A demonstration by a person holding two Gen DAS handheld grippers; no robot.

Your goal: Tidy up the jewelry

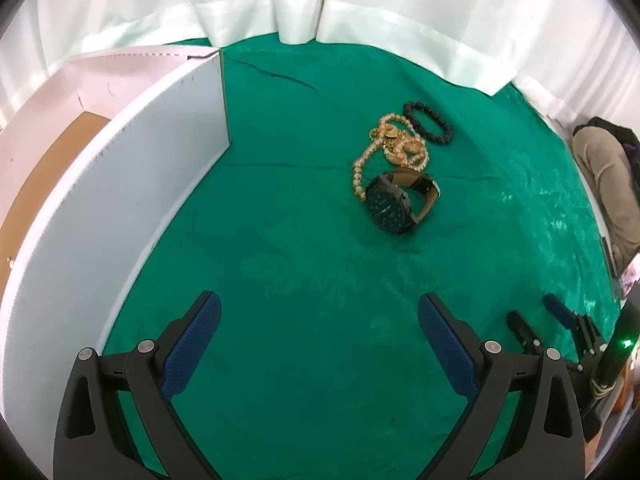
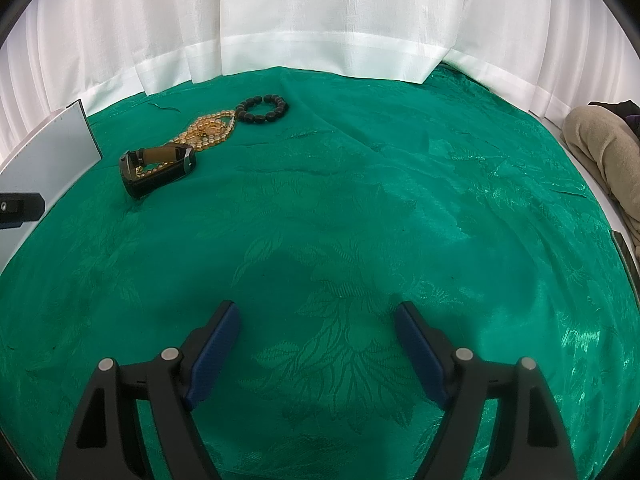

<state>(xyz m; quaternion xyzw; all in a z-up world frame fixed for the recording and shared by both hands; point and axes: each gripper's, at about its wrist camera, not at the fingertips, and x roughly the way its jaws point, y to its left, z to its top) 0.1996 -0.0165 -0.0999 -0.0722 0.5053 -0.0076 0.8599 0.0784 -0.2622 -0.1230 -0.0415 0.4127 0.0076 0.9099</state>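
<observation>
A black watch [image 1: 394, 205] with a brown strap stands on its side on the green cloth. A gold bead necklace [image 1: 394, 148] lies heaped behind it and a black bead bracelet [image 1: 428, 122] lies beyond. My left gripper [image 1: 320, 312] is open and empty, short of the watch. A white open box [image 1: 120, 184] with a brown floor stands to its left. In the right wrist view the watch [image 2: 158, 174], necklace [image 2: 206, 132] and bracelet [image 2: 262, 110] lie far left. My right gripper [image 2: 318, 322] is open and empty over bare cloth; it also shows in the left wrist view [image 1: 536, 316].
White curtains [image 2: 320, 20] hang along the back edge of the green cloth [image 2: 400, 200]. A person's beige trouser leg [image 2: 604, 156] is at the far right. The box wall [image 2: 52, 152] shows at the left edge of the right wrist view.
</observation>
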